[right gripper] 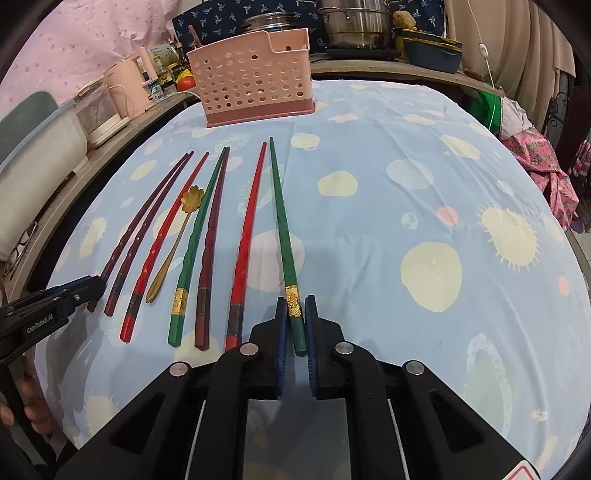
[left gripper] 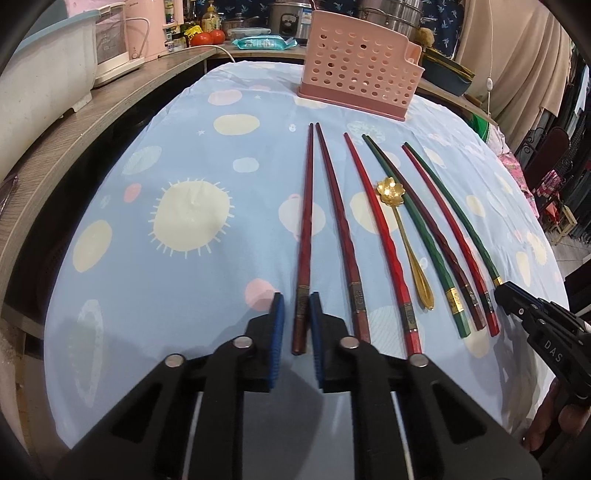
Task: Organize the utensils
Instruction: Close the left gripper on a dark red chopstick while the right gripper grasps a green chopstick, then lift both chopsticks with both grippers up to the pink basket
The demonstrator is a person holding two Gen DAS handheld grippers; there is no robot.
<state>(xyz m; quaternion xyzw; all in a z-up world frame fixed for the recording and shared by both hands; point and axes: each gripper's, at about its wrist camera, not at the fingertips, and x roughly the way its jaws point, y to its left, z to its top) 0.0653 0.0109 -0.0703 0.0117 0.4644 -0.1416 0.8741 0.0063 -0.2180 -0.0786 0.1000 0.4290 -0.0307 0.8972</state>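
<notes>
Several chopsticks and a gold flower-bowl spoon (left gripper: 391,190) lie side by side on the blue patterned cloth (left gripper: 177,155). My left gripper (left gripper: 297,306) straddles the butt end of the leftmost dark red chopstick (left gripper: 306,206). Its right pad touches the stick, while a strip of cloth shows beside the left pad. My right gripper (right gripper: 295,310) is shut on the gold-banded end of the rightmost green chopstick (right gripper: 281,229), which lies flat. A pink perforated utensil holder (right gripper: 255,77) stands upright at the table's far side. Each gripper shows at the other view's edge.
A wooden counter (left gripper: 110,110) runs along the left with a pale bin (left gripper: 40,74), a pink kettle (left gripper: 146,31), jars and tomatoes. Pots (right gripper: 356,26) and a blue dish stand behind the table. A hand (left gripper: 565,424) holds the right gripper's handle.
</notes>
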